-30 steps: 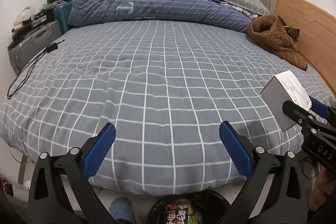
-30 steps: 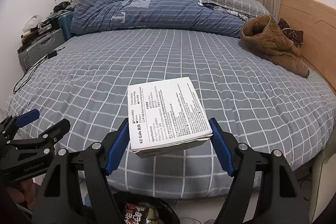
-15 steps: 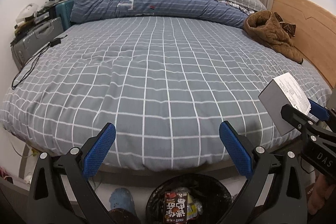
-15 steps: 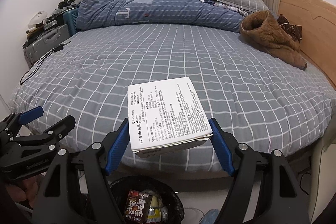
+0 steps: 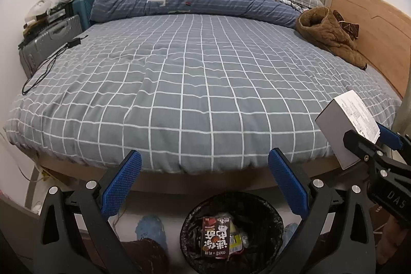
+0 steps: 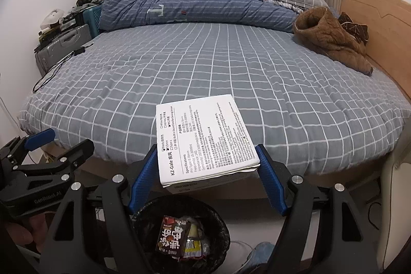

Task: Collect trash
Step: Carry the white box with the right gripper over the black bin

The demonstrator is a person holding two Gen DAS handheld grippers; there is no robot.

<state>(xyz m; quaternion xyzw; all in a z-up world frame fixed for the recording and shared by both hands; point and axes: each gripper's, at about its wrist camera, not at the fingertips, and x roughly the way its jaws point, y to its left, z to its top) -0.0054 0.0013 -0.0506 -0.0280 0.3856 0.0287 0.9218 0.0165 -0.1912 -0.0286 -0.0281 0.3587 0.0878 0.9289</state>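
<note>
Right tongs (image 6: 206, 177) tilt downward, clamping white box (image 6: 203, 138) above bin (image 6: 218, 220).

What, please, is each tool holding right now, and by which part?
The right tool clamps a white box by its two side edges. The left tool is open, holding nothing.

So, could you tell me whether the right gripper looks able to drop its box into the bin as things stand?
Probably yes: the right gripper holds the white box just above the open black bin, with nothing between them.
</note>
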